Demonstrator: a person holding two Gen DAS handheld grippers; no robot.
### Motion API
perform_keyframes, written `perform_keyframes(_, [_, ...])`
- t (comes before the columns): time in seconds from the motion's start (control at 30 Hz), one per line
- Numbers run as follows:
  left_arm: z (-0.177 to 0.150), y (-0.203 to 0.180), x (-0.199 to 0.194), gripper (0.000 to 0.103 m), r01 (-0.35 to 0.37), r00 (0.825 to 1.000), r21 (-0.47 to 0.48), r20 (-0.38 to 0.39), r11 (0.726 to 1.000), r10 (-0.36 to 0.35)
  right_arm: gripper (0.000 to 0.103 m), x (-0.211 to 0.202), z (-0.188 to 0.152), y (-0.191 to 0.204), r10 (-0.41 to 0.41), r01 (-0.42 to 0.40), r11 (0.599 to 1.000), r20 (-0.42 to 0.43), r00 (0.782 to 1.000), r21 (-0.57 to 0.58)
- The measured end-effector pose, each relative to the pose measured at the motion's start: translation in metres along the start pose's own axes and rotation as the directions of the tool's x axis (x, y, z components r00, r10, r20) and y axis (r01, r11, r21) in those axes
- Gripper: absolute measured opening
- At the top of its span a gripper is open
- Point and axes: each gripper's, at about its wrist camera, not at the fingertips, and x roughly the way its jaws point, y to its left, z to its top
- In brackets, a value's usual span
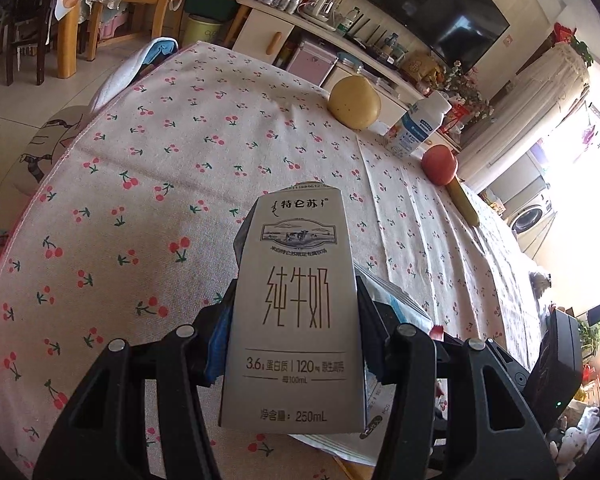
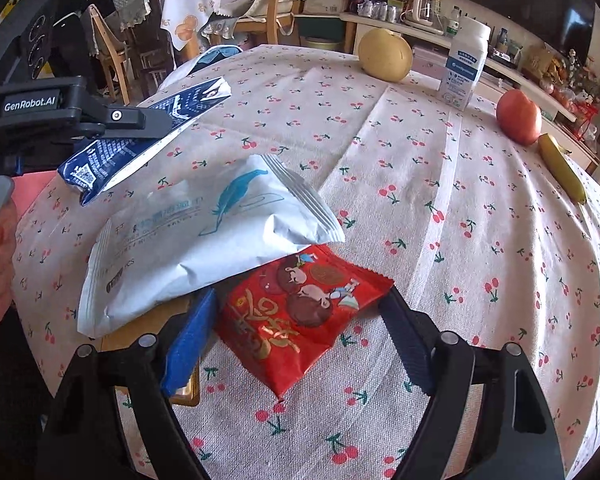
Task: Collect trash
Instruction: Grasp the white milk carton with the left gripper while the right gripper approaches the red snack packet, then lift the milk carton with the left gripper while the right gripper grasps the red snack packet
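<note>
A milk carton (image 1: 296, 308) is pinched in the left gripper (image 1: 296, 320) above the tabletop (image 2: 480, 280), while the spread right gripper (image 2: 300, 320) straddles a red wrapper (image 2: 300, 316), best gripped squarely before lifting.

Your snack packet (image 2: 300, 312) lies on table (image 2: 480, 280), tucked under wipes pack (image 2: 204, 240); pear (image 2: 385, 54), bottle (image 2: 464, 64), tomato (image 2: 518, 117) behind.

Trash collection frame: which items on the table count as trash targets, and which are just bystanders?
Trash targets:
- milk carton, clamped in left tool
- red snack wrapper, between right tool fingers
- white pouch

Bystanders:
- pear
- white bottle
- tomato
- banana
</note>
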Motion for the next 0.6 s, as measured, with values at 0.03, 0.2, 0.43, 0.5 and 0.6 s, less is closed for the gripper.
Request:
perform_keyframes(0.03, [0.0,0.001,-0.001,0.055,-0.002,1.0,-0.002,0.001,1.0,0.002,0.061,-0.001,0.001,-0.002,-0.004,0.004,1.0,0.004,1.0,0.009])
perform_keyframes(0.2, [0.0,0.005,-0.005,0.055,-0.005,1.0,-0.007,0.018,1.0,0.005,0.051,-0.004,-0.001,-0.015,0.011,-0.011,0.998,0.003,1.0,0.056])
perform_keyframes(0.43, [-0.002,0.005,-0.014,0.055,0.008,0.999,-0.008,0.041,1.0,-0.007,0.049,-0.007,-0.004,-0.024,0.015,-0.015,0.994,0.005,1.0,0.111])
perform_keyframes(0.5, [-0.002,0.005,-0.016,0.055,0.011,0.999,-0.009,0.049,1.0,-0.011,0.049,-0.01,-0.005,-0.03,0.004,-0.006,0.991,0.011,1.0,0.137])
perform_keyframes(0.6, [-0.002,0.005,-0.021,0.055,0.017,0.998,-0.011,0.061,1.0,-0.016,0.049,-0.018,-0.006,-0.041,-0.003,-0.003,0.983,0.033,0.999,0.184])
